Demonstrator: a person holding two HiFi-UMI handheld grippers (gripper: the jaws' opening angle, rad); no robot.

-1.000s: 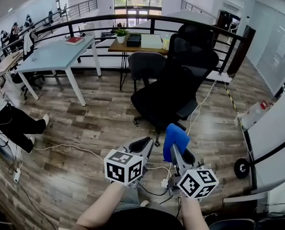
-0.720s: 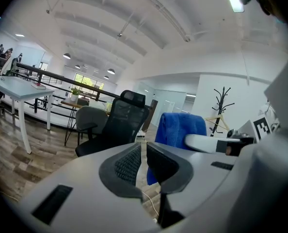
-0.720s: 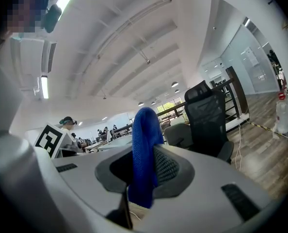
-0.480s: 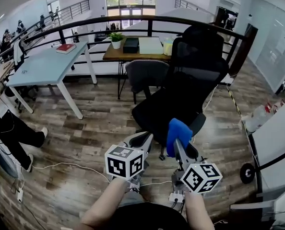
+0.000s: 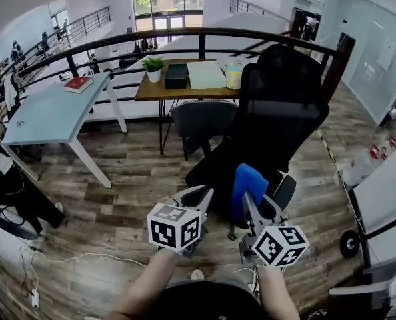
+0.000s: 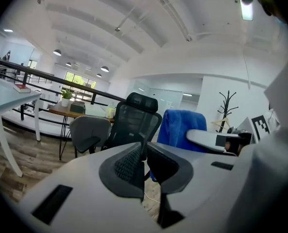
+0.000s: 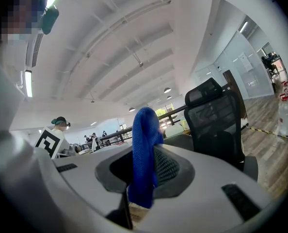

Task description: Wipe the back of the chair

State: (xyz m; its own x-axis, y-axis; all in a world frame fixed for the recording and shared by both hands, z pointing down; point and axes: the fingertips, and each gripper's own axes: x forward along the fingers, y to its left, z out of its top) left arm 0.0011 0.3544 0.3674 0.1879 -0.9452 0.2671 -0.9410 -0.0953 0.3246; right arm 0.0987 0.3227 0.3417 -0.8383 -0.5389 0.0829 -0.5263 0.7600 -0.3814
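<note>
Starting left: left tongs [image 5: 197,196] closed and empty, jaws meeting plainly in left gripper view. Right tongs [image 5: 253,202] clamp cloth [image 5: 247,184], pinch clearest in right gripper view. Chair [image 5: 278,112] stands just beyond, apart from both, per head view.

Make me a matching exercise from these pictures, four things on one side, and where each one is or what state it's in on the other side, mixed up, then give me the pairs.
Things:
1. blue cloth
2. left hand-held gripper
3. red book
4. potted plant

Places or states:
a. on the wooden desk by the railing
b. on the pale table
c. clamped in the right hand-held gripper
d. shut, with nothing between its jaws

Pairs: 1-c, 2-d, 3-b, 4-a
</note>
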